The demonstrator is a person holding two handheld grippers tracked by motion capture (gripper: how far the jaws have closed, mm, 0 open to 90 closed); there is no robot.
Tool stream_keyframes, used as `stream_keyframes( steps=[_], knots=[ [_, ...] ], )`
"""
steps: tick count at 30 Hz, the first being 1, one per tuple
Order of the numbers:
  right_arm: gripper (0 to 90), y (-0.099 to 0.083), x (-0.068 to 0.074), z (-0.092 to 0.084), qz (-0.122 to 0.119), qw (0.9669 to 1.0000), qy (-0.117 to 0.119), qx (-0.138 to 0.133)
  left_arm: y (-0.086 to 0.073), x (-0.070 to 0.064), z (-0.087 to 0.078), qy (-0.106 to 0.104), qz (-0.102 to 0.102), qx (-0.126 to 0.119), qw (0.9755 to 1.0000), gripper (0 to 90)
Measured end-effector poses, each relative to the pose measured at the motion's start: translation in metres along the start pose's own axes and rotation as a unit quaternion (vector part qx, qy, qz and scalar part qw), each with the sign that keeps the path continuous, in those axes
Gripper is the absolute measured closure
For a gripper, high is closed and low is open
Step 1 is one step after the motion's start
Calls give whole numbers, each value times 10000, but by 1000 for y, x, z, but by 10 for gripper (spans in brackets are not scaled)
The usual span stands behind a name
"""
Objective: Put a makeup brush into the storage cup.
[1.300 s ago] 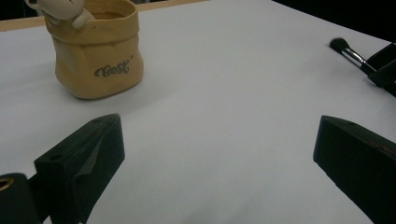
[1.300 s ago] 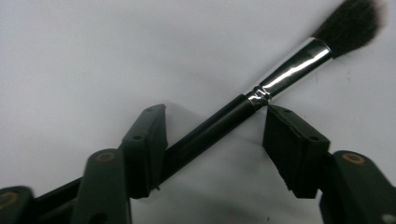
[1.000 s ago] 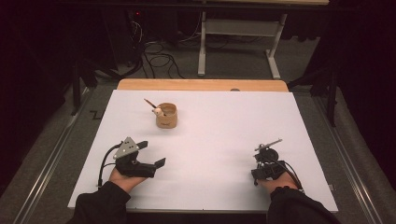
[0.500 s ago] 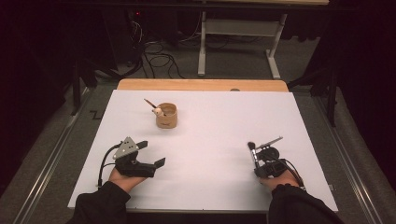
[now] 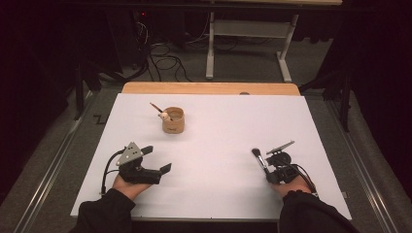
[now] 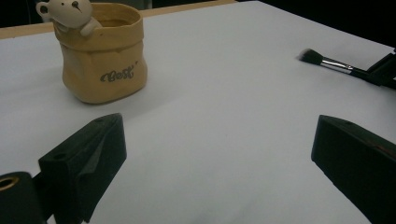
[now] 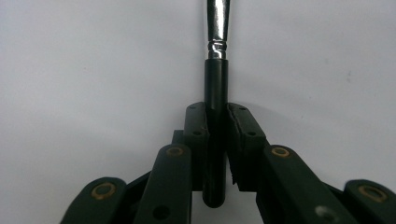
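Covering most of the high view is the white table [image 5: 214, 145], w/ a bare wooden strip [image 5: 209, 88] along its far edge and grey floor beyond. Next in size come the person's two dark sleeves at the near edge, each hand holding a gripper. On the left side the left gripper [image 5: 158, 160] rests low on the table near the front edge, its jaws standing wide apart w/ nothing between them; the left gripper view shows both black jaws spread over bare white surface. On the right side the right gripper [image 5: 269, 172] sits near the front edge too, well apart from the left one; its jaws have just been closing and now clamp the black handle of the makeup brush [image 5: 260, 159]. In the right gripper view the brush handle [image 7: 215, 88] runs straight up btwn the two pads, pressed on both sides, w/ the silver ferrule above. The brush bristles point away from the person and to the left, toward the table's middle, raised off or just at the surface, can't tell which. Farther back, left of centre, stands the small tan pot [image 5: 173, 120], upright, w/ a little white bear figure [image 5: 165, 115] on its rim and a thin stick [image 5: 156, 108] leaning out to the left. Pot is well apart from both grippers.
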State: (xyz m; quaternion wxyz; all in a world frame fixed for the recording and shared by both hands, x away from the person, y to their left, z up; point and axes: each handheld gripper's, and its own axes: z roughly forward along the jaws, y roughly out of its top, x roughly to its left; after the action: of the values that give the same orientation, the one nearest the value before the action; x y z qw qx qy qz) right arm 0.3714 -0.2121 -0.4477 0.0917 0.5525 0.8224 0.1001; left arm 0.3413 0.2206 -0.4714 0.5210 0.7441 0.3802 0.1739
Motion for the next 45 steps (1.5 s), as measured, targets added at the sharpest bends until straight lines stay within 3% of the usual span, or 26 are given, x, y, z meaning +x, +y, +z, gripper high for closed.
stream_keyframes(
  steps=[29, 34, 45],
  knots=[
    [809, 1, 0, -1, -119, 9999, 2, 19, 0, 0, 0, 9, 11, 13, 10000, 39],
    [809, 1, 0, -3, -161, 9999, -10, -42, 0, 0, 0, 10, 25, 27, 10000, 39],
    [808, 9, 1, -10, -187, 9983, -7, -554, 0, 0, 1, 17, 38, 31, 10000, 39]
  ],
)
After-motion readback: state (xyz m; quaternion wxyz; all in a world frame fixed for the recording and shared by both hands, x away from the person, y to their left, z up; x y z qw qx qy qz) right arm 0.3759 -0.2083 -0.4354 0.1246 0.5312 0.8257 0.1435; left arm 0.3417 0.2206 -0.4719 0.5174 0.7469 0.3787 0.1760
